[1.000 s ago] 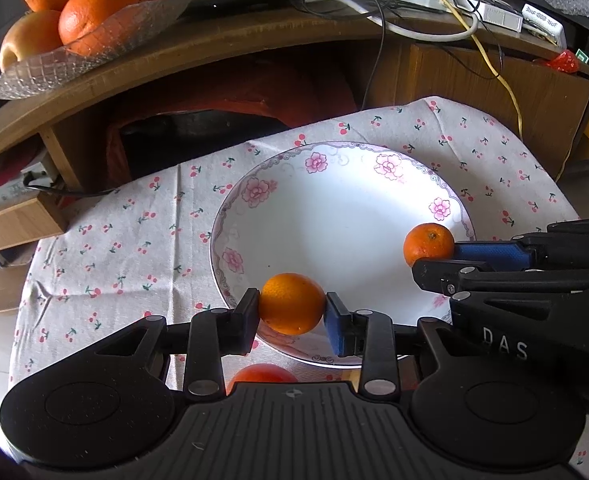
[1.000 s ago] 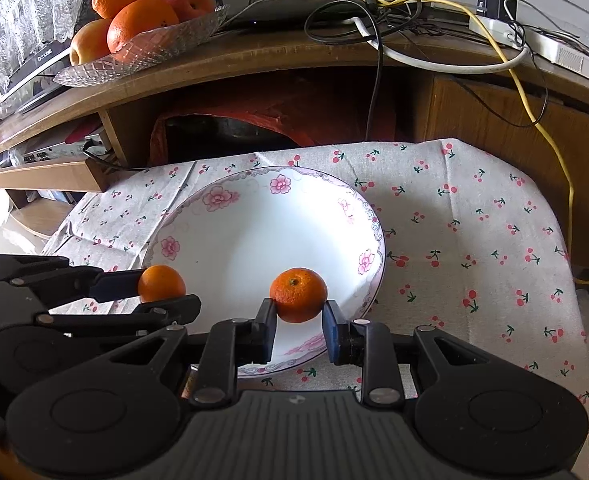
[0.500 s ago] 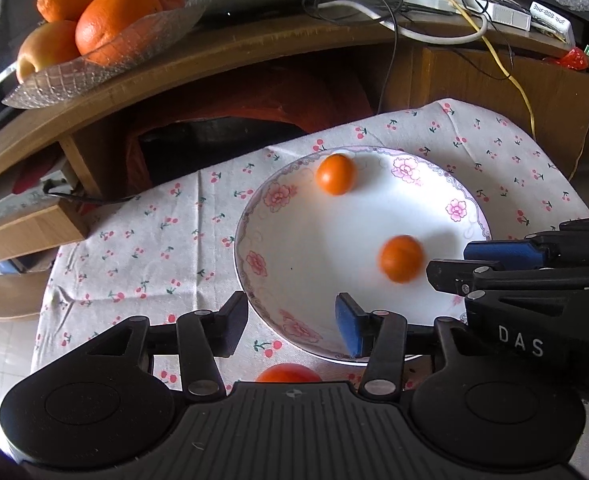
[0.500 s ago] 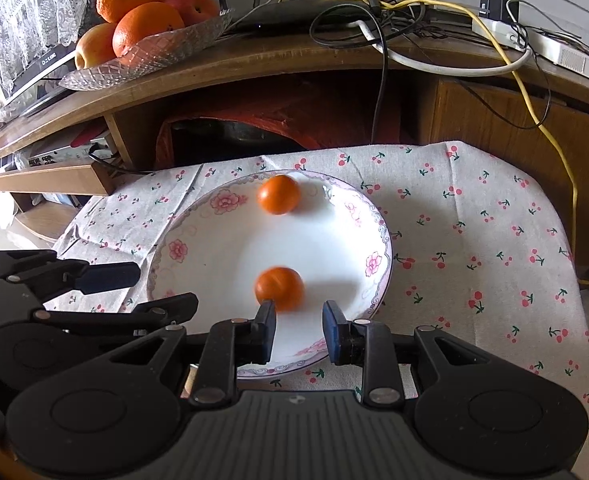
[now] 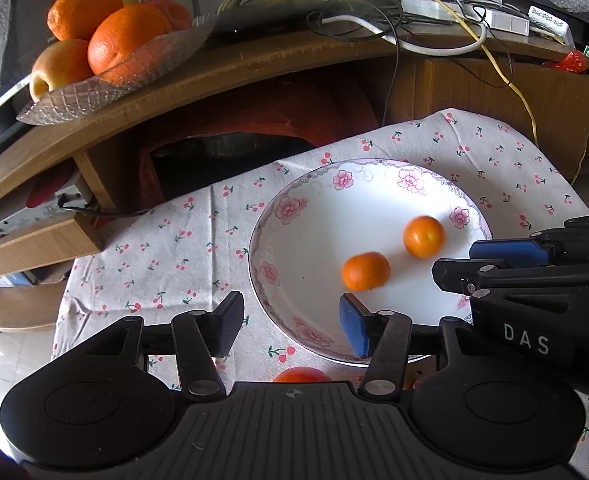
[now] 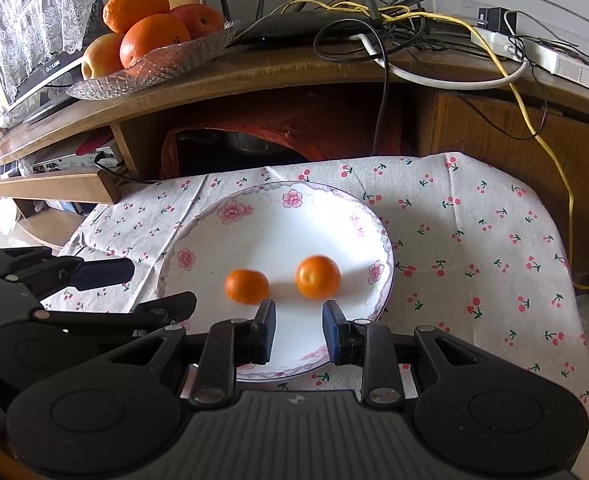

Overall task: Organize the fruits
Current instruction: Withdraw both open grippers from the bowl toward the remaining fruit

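Two small mandarins lie loose in the white flowered plate (image 5: 294, 216) (image 6: 254, 232). One mandarin (image 5: 365, 271) (image 6: 246, 286) sits nearer the plate's left, the other (image 5: 423, 237) (image 6: 318, 277) to its right. Both look slightly blurred. My left gripper (image 5: 292, 322) hangs open over the plate's near left rim, holding nothing. My right gripper (image 6: 299, 330) is open too, just short of the two mandarins. A reddish fruit (image 5: 301, 375) peeks out under the left gripper's body, mostly hidden.
The plate rests on a cherry-print cloth (image 6: 474, 240) over a low table. Behind stands a wooden shelf (image 5: 254, 64) with a glass dish (image 5: 106, 84) of oranges and apples, a router and tangled cables (image 6: 394, 28).
Both grippers opened and let go of their mandarins, which dropped and rolled in the plate. Both grippers have pulled back toward the plate's near rim.
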Demonstrator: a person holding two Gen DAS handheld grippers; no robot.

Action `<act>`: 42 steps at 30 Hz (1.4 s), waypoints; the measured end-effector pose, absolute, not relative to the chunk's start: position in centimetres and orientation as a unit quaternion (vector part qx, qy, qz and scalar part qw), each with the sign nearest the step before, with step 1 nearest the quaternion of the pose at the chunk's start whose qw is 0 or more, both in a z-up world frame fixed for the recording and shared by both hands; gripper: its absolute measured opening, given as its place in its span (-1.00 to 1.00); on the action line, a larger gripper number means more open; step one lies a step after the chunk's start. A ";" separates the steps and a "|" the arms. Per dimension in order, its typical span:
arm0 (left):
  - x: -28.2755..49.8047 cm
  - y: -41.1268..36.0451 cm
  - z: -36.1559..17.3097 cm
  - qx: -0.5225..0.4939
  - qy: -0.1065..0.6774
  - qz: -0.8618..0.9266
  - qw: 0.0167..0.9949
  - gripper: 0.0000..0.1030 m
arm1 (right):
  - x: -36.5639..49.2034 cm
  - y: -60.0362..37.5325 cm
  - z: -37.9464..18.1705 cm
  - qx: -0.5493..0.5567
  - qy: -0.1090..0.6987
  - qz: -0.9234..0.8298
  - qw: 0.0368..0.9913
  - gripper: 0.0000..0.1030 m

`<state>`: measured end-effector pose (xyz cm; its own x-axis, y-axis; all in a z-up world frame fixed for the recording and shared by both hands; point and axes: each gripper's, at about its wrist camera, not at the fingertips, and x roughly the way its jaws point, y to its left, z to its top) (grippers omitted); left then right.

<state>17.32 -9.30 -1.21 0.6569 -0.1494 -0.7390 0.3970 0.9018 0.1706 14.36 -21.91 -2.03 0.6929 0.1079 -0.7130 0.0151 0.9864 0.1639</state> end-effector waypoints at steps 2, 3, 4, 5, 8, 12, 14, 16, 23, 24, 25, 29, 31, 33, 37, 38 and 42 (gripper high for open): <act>17.2 -9.3 -1.1 0.161 0.383 -0.152 0.897 0.19 | 14.2 -21.9 -2.0 0.080 0.390 0.024 0.917 -0.45; 17.1 -9.3 -1.1 0.162 0.383 -0.152 0.897 0.19 | 14.2 -21.9 -1.9 0.080 0.390 0.024 0.917 -0.45; 17.1 -9.3 -1.1 0.162 0.381 -0.152 0.897 0.19 | 14.1 -21.8 -1.8 0.081 0.389 0.024 0.917 -0.45; 17.0 -9.3 -1.0 0.163 0.380 -0.152 0.897 0.19 | 14.0 -21.8 -1.8 0.080 0.389 0.024 0.918 -0.45; 16.7 -9.2 -0.9 0.166 0.377 -0.152 0.898 0.20 | 13.8 -21.7 -1.6 0.080 0.387 0.024 0.918 -0.45; 16.4 -9.1 -0.6 0.169 0.372 -0.149 0.900 0.20 | 13.6 -21.5 -1.4 0.080 0.385 0.026 0.919 -0.45; 16.3 -8.9 -0.4 0.169 0.370 -0.148 0.902 0.20 | 13.4 -21.4 -1.2 0.080 0.382 0.027 0.920 -0.45; 16.1 -8.8 -0.2 0.168 0.368 -0.147 0.903 0.20 | 13.2 -21.2 -1.1 0.080 0.380 0.027 0.921 -0.45; 15.6 -8.3 0.4 0.170 0.363 -0.144 0.905 0.20 | 12.6 -20.7 -0.5 0.080 0.375 0.029 0.923 -0.45; 15.5 -8.3 0.4 0.171 0.362 -0.144 0.905 0.20 | 12.5 -20.7 -0.4 0.079 0.374 0.030 0.923 -0.45; 15.4 -8.2 0.5 0.171 0.361 -0.144 0.905 0.20 | 12.4 -20.6 -0.3 0.079 0.374 0.030 0.924 -0.45; 14.9 -7.9 0.8 0.172 0.357 -0.144 0.907 0.19 | 12.0 -20.3 0.1 0.079 0.372 0.032 0.924 -0.45; 14.7 -7.7 1.0 0.172 0.357 -0.143 0.907 0.19 | 11.7 -20.1 0.3 0.078 0.371 0.033 0.925 -0.45; 14.5 -7.6 1.1 0.171 0.355 -0.143 0.908 0.19 | 11.5 -20.0 0.5 0.077 0.370 0.034 0.925 -0.45; 14.1 -7.3 1.4 0.173 0.354 -0.144 0.908 0.18 | 11.2 -19.7 0.7 0.075 0.370 0.036 0.925 -0.45; 14.0 -7.2 1.5 0.173 0.353 -0.144 0.908 0.18 | 11.2 -19.7 0.7 0.075 0.369 0.036 0.926 -0.45; 13.8 -7.0 1.6 0.173 0.353 -0.143 0.908 0.17 | 10.7 -19.3 0.9 0.074 0.369 0.038 0.926 -0.45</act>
<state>13.80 -7.04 1.60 0.7092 -0.1379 -0.6914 0.3830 0.8987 0.2136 10.75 -19.28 0.90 0.7248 0.1242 -0.6777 -0.0152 0.9863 0.1645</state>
